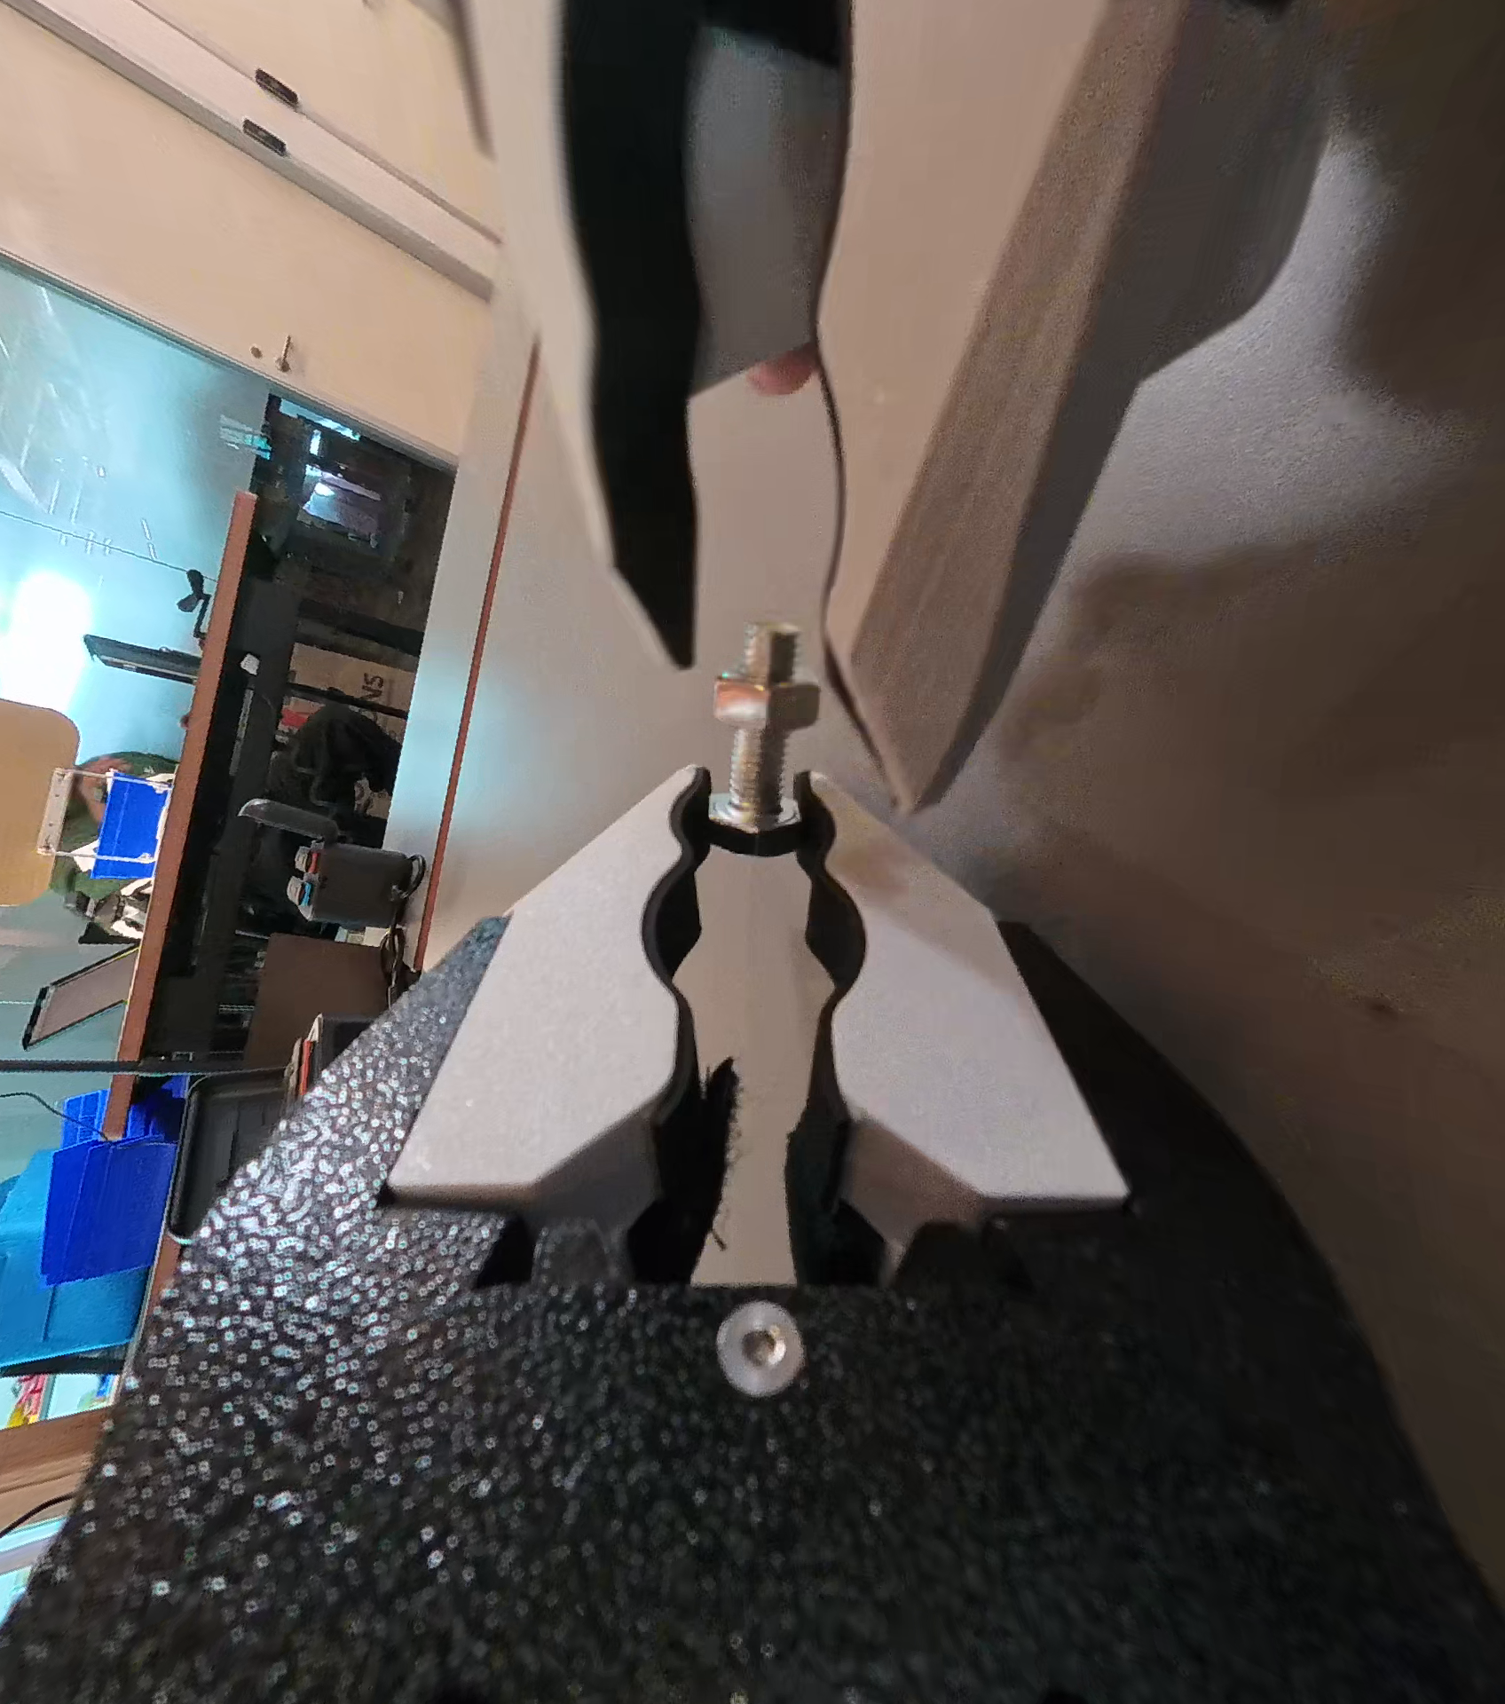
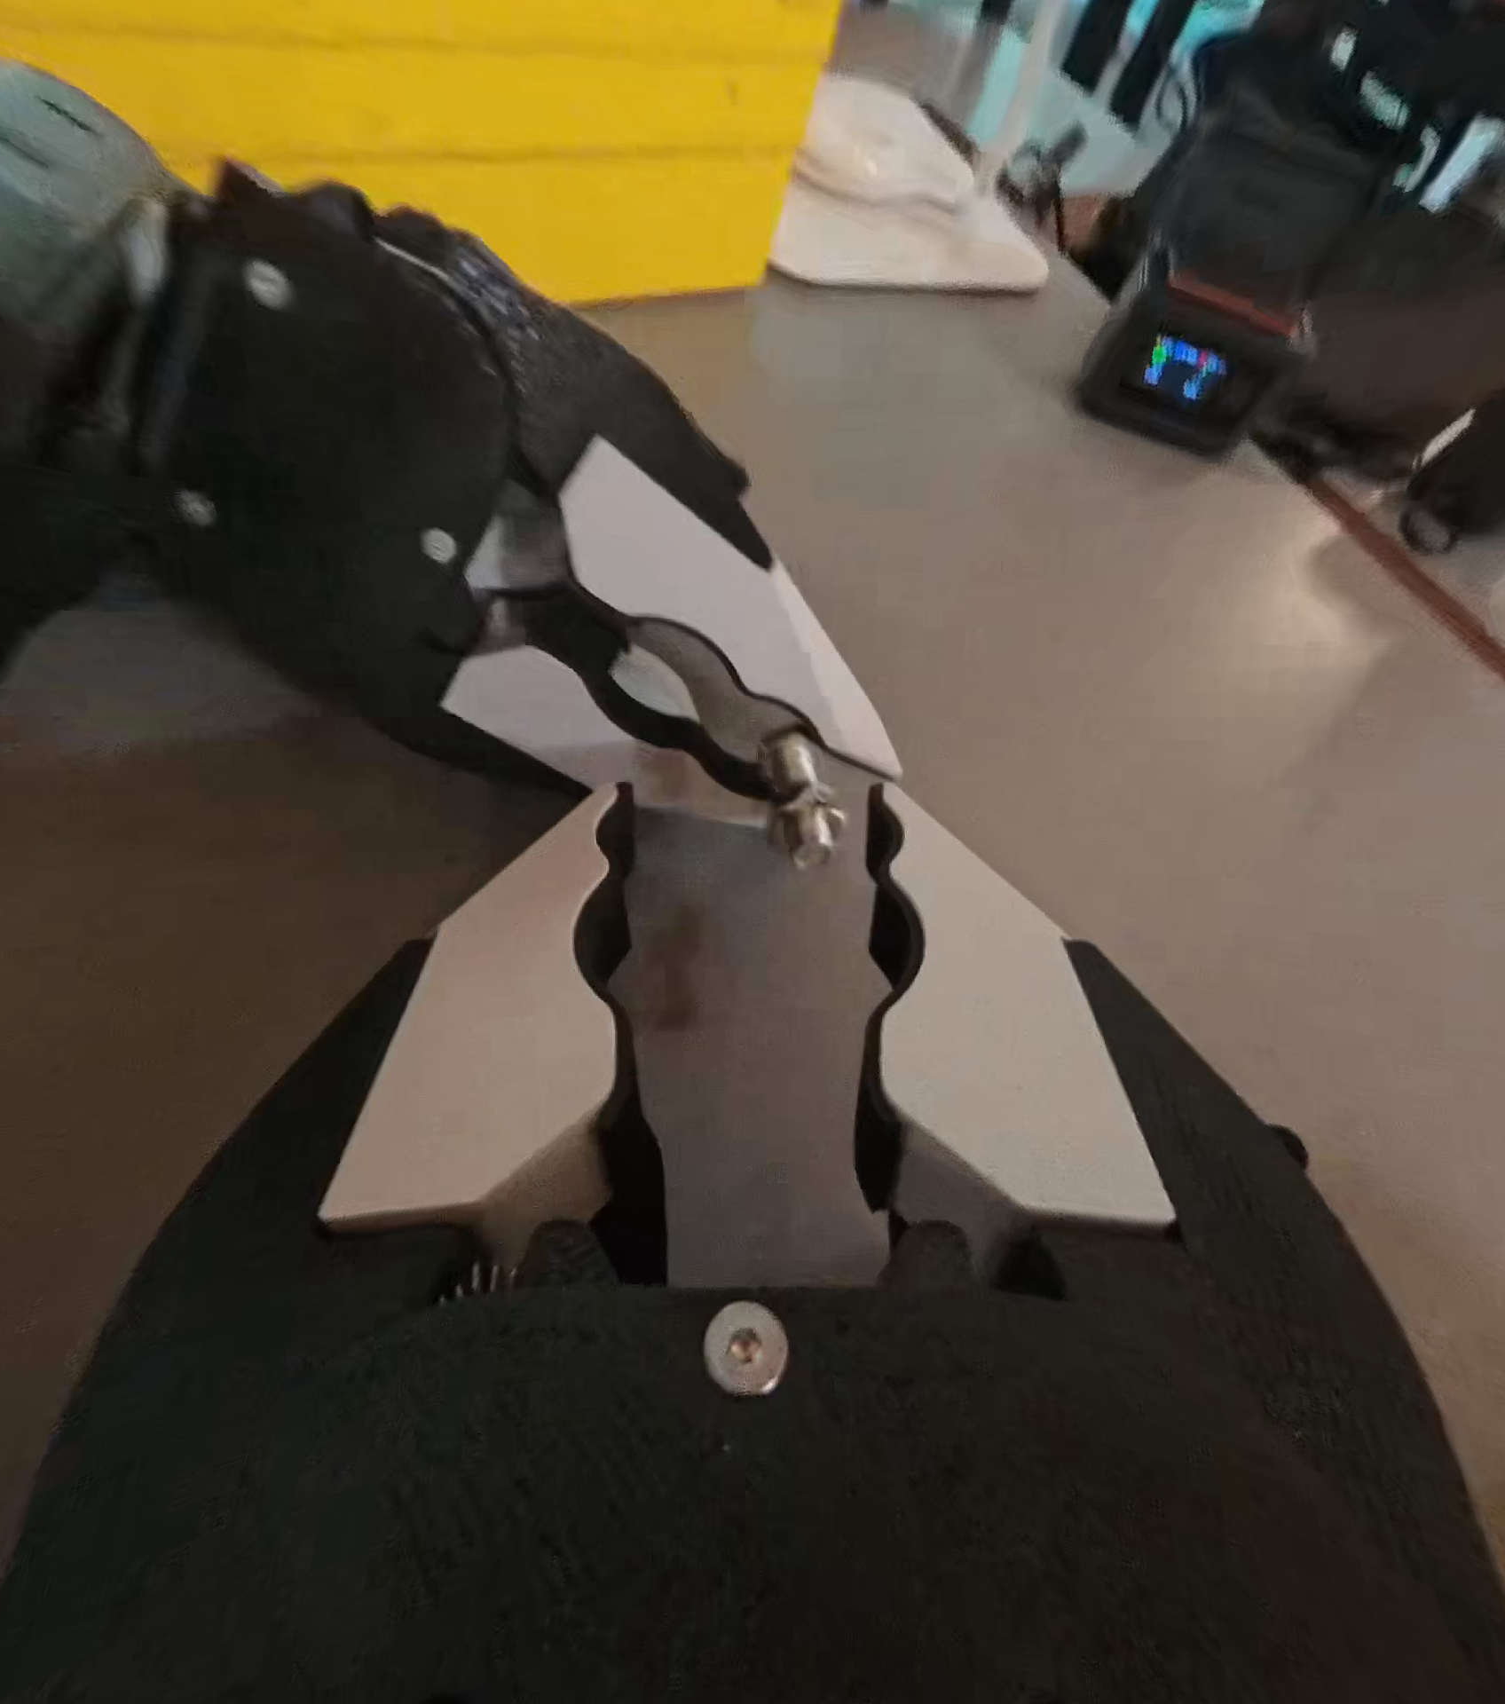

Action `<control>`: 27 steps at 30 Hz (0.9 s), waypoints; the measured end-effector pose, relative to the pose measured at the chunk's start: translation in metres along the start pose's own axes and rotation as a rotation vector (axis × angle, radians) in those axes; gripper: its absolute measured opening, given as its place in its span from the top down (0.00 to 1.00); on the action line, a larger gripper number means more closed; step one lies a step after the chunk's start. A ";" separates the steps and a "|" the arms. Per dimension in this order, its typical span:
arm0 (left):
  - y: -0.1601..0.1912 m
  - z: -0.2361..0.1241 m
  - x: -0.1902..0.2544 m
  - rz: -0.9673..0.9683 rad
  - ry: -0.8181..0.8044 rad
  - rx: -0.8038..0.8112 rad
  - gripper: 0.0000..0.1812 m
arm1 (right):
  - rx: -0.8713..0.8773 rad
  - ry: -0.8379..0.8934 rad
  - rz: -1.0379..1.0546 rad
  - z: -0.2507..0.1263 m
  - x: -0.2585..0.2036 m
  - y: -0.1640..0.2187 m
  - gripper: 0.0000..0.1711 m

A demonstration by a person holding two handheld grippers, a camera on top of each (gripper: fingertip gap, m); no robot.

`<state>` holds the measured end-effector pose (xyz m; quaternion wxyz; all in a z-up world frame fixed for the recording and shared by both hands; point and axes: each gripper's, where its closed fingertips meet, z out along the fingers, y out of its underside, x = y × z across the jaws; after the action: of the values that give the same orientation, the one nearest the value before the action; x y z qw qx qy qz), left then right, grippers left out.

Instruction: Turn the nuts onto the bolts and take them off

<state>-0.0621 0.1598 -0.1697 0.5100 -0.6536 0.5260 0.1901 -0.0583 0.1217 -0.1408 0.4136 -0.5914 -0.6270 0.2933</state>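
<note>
In the left wrist view my left gripper (image 1: 753, 793) is shut on the head of a silver bolt (image 1: 760, 784), whose threaded shank sticks out past the fingertips. A silver nut (image 1: 765, 703) sits partway along the thread. My right gripper's fingers (image 1: 666, 516) hang open on both sides of the nut, apart from it. In the right wrist view my right gripper (image 2: 749, 800) is open and empty. The left gripper (image 2: 703, 682) comes in from the left and holds the bolt (image 2: 787, 765) with the nut (image 2: 809, 825) between my right fingertips.
A grey table top (image 2: 1099, 738) lies below. A yellow box (image 2: 546, 138) and a white cloth (image 2: 896, 203) stand at the back, a black device with a small screen (image 2: 1182, 369) at the back right. A glass wall (image 1: 85, 553) is at left. My right fingertips sit around 5 cm from my left ones.
</note>
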 end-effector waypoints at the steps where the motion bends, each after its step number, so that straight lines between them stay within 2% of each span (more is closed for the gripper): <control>1: 0.000 0.000 0.000 0.005 -0.001 -0.003 0.91 | -0.043 -0.009 0.064 0.002 0.004 0.010 0.69; 4: 0.000 0.001 0.001 0.022 -0.002 -0.008 0.91 | -0.056 -0.070 0.097 0.006 -0.002 0.015 0.67; 8: 0.000 0.001 0.001 0.005 0.003 -0.002 0.91 | 0.127 -0.091 -0.114 0.000 -0.026 -0.019 0.73; 9: 0.000 0.000 0.000 -0.001 0.004 0.002 0.91 | 0.118 -0.048 -0.113 -0.001 -0.019 -0.018 0.76; 14: 0.000 0.001 0.001 0.013 0.002 -0.006 0.91 | -0.059 -0.038 0.104 0.002 0.004 0.015 0.69; 17: 0.000 0.002 0.001 0.011 0.003 -0.007 0.91 | -0.014 -0.065 0.042 0.006 -0.007 0.005 0.67; 20: 0.001 0.002 0.000 -0.031 0.008 -0.011 0.91 | 0.109 -0.067 -0.055 0.001 -0.017 -0.016 0.73; 24: 0.001 0.002 -0.001 -0.036 0.008 -0.009 0.91 | -0.074 -0.030 0.097 0.005 0.003 0.018 0.66; 27: 0.000 0.003 0.000 -0.011 0.003 -0.018 0.91 | -0.050 -0.068 0.069 0.008 -0.006 0.014 0.65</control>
<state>-0.0616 0.1621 -0.1712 0.5043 -0.6614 0.5213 0.1910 -0.0588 0.1190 -0.1580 0.3665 -0.6127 -0.6271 0.3117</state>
